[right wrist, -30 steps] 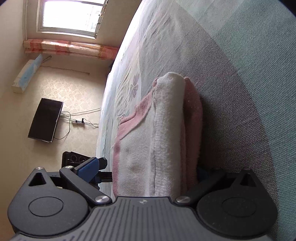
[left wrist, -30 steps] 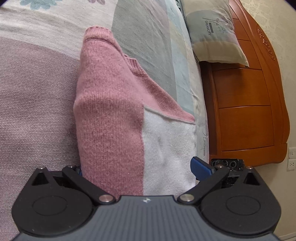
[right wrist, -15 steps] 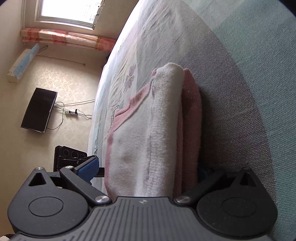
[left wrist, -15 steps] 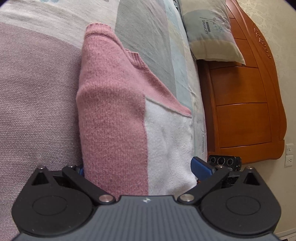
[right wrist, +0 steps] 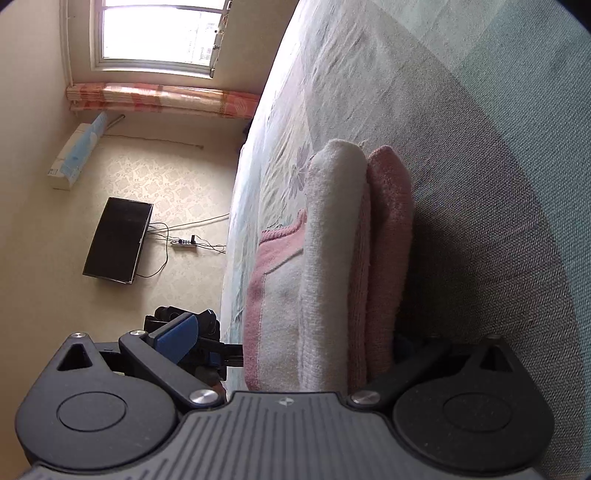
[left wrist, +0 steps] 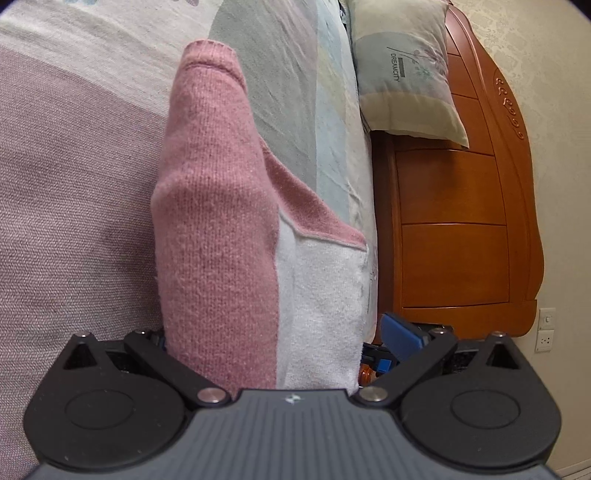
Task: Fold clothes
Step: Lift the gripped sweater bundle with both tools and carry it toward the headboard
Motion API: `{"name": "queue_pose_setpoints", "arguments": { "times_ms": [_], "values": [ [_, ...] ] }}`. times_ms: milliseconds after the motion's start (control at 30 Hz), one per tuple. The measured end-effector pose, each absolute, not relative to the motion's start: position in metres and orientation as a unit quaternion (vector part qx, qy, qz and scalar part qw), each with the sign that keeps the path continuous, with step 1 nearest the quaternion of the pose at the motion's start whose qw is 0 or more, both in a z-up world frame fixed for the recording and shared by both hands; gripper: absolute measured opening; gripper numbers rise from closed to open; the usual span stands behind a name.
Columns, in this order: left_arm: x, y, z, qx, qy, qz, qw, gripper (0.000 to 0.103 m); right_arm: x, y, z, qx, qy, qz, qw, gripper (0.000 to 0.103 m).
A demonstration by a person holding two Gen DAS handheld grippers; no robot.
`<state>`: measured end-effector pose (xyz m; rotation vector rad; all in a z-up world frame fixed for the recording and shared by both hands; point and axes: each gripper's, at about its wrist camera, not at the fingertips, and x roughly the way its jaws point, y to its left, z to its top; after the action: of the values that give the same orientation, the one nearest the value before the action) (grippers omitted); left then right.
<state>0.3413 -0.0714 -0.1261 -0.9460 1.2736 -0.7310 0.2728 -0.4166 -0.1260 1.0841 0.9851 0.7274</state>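
Already we have the pink and white sweater (left wrist: 221, 229) folded thick on the bed (left wrist: 66, 192). Our 2 grippers, left gripper (left wrist: 273, 343) and right gripper (right wrist: 295, 343), stand wide around its ends. Maybe 1 fold is left.

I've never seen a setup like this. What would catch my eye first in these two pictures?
Most likely the pink and white sweater, folded into a thick bundle on the bed and sitting between wide-spread jaws in both views. In the left wrist view, a pillow leans against the orange wooden headboard. In the right wrist view, the bright window and a black screen stand out.
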Motion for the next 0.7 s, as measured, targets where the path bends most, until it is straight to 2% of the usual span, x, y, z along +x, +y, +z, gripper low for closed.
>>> {"name": "queue_pose_setpoints", "arguments": {
  "times_ms": [333, 700],
  "values": [
    [0.343, -0.091, -0.117, -0.420, 0.553, -0.345, 0.631, 0.101, 0.268, -0.432, -0.096, 0.461, 0.427, 0.316, 0.711, 0.103],
    [0.368, -0.171, -0.112, -0.400, 0.565, -0.389, 0.607, 0.101, 0.256, -0.502, -0.079, 0.464, 0.398, 0.269, 0.744, 0.103]
  ]
}}
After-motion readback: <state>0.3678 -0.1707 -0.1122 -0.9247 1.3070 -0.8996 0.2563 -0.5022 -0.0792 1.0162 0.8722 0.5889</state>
